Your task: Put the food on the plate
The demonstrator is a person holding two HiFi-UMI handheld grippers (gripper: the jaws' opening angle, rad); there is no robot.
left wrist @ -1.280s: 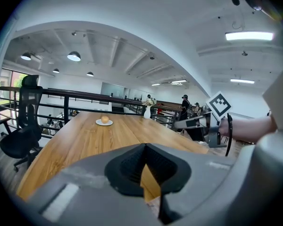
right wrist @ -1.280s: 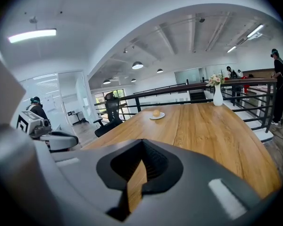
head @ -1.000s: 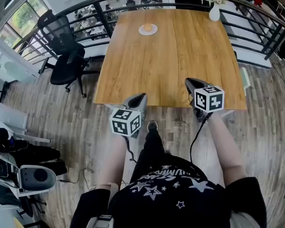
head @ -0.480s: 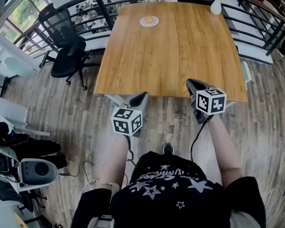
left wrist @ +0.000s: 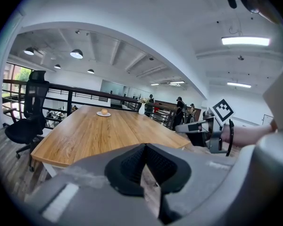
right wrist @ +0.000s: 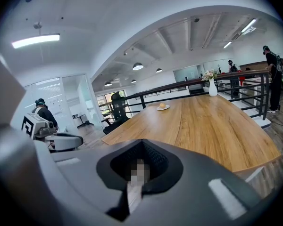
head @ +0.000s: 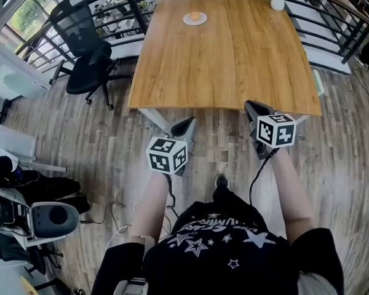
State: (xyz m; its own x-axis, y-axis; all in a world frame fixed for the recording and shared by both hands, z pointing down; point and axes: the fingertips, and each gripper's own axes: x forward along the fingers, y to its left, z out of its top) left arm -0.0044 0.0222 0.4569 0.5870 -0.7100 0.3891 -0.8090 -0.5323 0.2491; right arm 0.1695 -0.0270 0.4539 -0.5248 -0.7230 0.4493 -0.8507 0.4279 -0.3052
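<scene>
Head view: small round orange food (head: pixel 195 16) sits on a white plate (head: pixel 195 21) at the far end of the table (head: pixel 224 60), left of centre. Left gripper (head: pixel 184 125) and right gripper (head: pixel 251 107) hang at the near edge, well apart from the plate.
Left gripper view: jaws together, nothing between them. Food far off.
Right gripper view: jaws closed, empty. Plate far across the wood.

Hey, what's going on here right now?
A person stands at the near end of the table, holding the left gripper and the right gripper. Both are shut and empty. At the far end, the food sits on the plate, and a vase stands at the far right corner. Nothing is being handled.
</scene>
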